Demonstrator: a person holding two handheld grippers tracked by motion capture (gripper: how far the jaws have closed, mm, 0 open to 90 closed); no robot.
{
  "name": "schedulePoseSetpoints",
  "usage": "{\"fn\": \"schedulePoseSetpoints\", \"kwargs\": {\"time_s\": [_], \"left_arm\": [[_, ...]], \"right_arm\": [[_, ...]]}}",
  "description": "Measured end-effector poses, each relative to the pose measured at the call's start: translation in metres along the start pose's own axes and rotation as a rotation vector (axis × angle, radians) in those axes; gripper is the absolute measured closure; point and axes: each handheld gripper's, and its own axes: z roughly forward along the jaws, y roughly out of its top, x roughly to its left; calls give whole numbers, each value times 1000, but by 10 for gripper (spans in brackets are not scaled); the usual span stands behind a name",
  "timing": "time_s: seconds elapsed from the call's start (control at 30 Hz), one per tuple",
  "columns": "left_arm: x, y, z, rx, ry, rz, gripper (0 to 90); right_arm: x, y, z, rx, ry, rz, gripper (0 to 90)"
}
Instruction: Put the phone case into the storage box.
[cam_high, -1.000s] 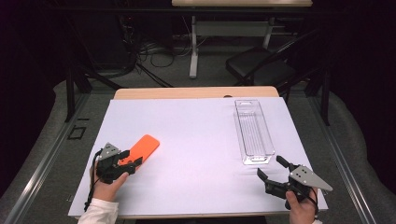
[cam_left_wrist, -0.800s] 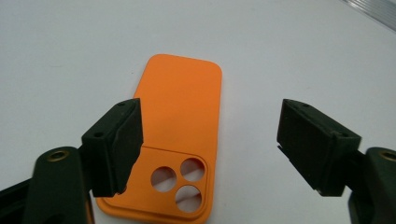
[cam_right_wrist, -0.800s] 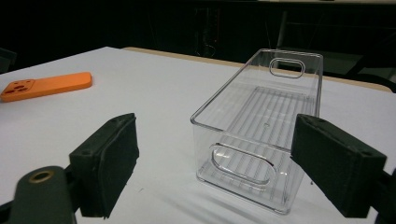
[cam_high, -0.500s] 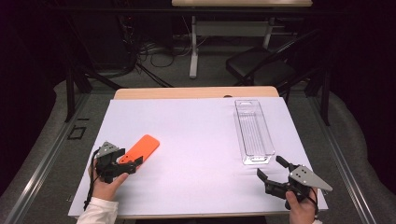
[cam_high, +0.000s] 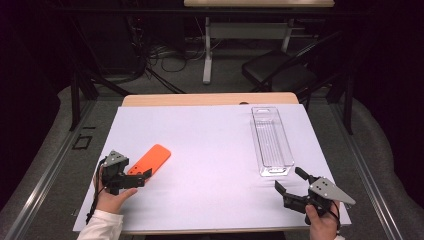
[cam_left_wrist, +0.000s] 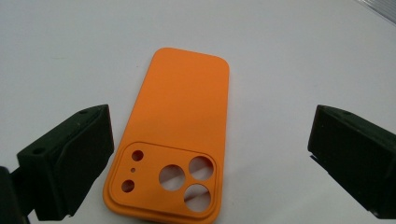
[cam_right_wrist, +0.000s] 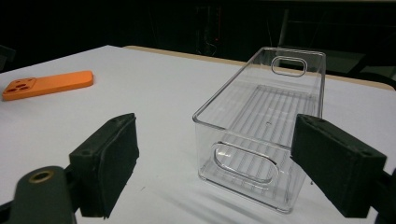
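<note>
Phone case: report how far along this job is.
Done: nothing looks finished; the clear bin is empty. In hand: the orange phone case lies flat on the white table between the left gripper's jaws, which have just been opening and don't touch it. The right gripper waits open near the bin. Left: gripping the case and, probably, binning it.

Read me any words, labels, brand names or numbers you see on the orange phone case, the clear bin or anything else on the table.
None: no readable text on the orange phone case, the clear bin or the white table cover.
</note>
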Motion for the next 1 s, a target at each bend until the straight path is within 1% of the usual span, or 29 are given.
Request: {"fn": "schedulePoseSetpoints", "kwargs": {"time_s": [0.03, 0.2, 0.3, 0.37, 0.43, 0.5, 0.63, 0.67, 0.73, 0.83, 0.93, 1.0], "left_arm": [[0, 0, 0, -1, -9, -5, 5], [1, 3, 1, 20, -38, -10, 5], [0, 5, 2, 24, -44, 2, 5], [0, 6, 3, 20, -42, 13, 5], [0, 7, 4, 16, -44, 6, 5], [0, 9, 4, 30, -31, 4, 6], [0, 13, 4, 30, -22, 9, 6], [1, 14, 3, 38, -25, 3, 6], [2, 16, 3, 35, -38, -5, 5], [5, 18, 4, 47, -38, -14, 5], [11, 20, 7, 68, -57, -60, 5], [15, 21, 10, 85, -71, -70, 4]], "right_arm": [[0, 0, 0, 3, 0, 8, 144], [0, 0, 0, 8, -1, 3, 144], [0, -1, 1, 9, -1, 3, 144], [0, -1, 1, 12, -1, 4, 144], [0, -1, 1, 8, 0, 5, 144], [0, -1, 1, 14, 0, 11, 144], [0, -2, 2, 14, 1, 8, 144], [0, -2, 2, 15, 1, 8, 144], [0, -2, 3, 17, 0, 8, 144], [1, -2, 3, 17, 1, 5, 144], [1, -2, 3, 17, 1, 10, 144], [1, -2, 3, 17, 2, 9, 144]]}}
